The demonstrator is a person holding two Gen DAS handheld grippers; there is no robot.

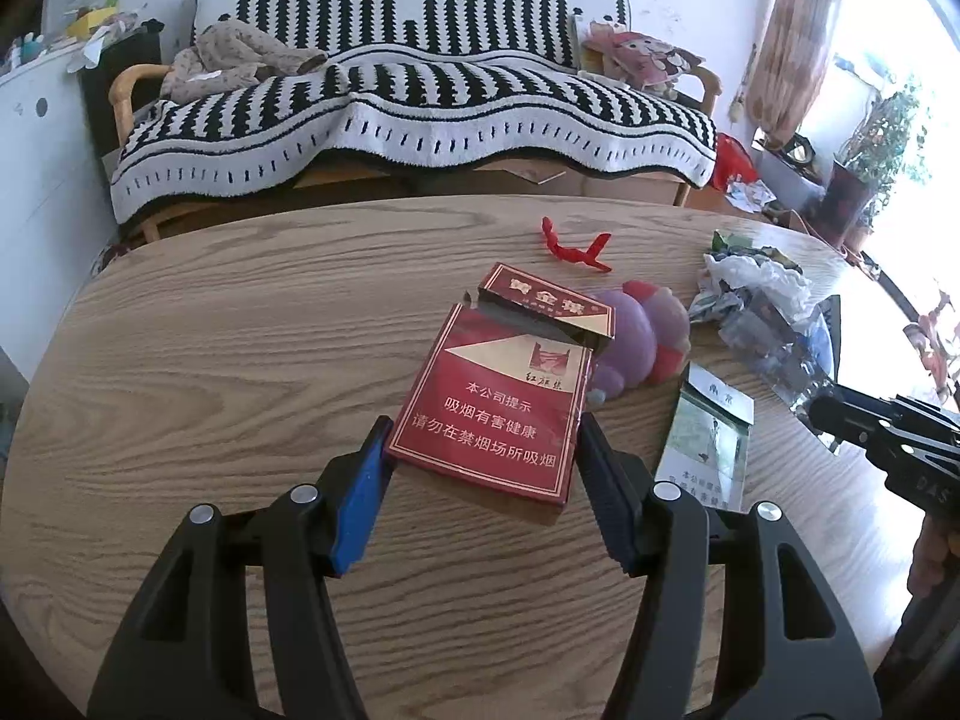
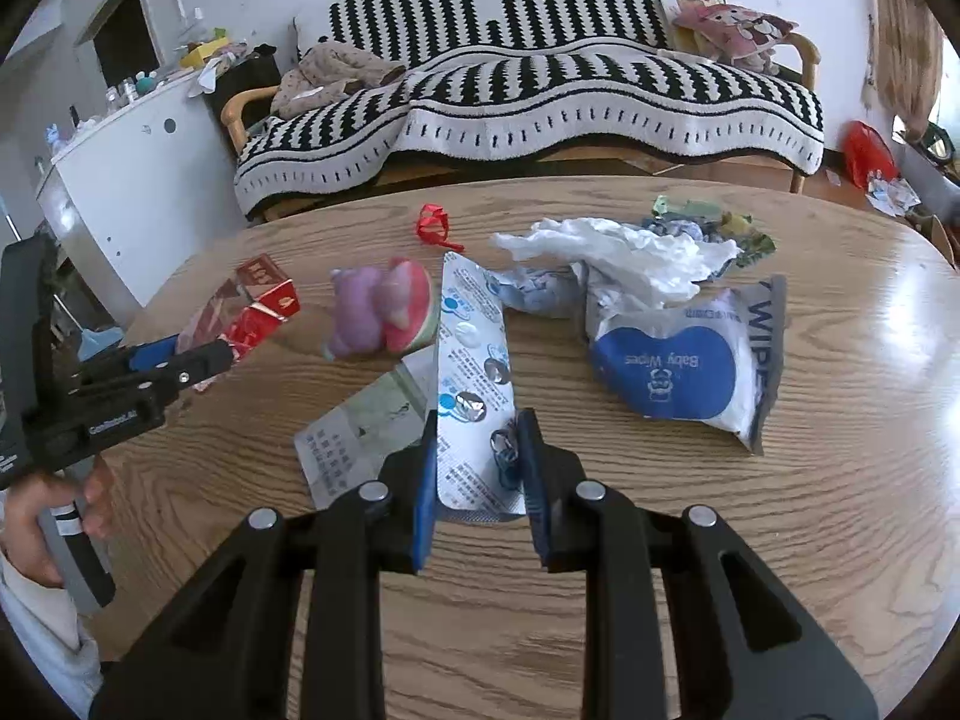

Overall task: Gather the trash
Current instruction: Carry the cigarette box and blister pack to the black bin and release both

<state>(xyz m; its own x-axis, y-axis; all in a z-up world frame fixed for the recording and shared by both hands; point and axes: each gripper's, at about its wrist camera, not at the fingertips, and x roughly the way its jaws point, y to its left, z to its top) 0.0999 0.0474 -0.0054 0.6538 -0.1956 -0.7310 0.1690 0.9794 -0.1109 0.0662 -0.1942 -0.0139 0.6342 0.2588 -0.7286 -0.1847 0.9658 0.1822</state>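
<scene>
A sofa (image 1: 414, 102) draped in a black-and-white striped blanket fills the room at 12 o'clock, behind the oval wood-grain counter (image 1: 210, 372). On the counter, a baby wipes pack (image 2: 678, 360) lies at 2 o'clock of the right gripper (image 2: 477, 462), crumpled white tissue (image 2: 630, 258) above it. The left gripper (image 1: 480, 468) has its fingers clamped on a red cigarette pack (image 1: 498, 408), lid torn open. The right gripper's fingers pinch a blister pack (image 2: 474, 384), which hides part of a flattened pale cigarette pack (image 2: 360, 432).
</scene>
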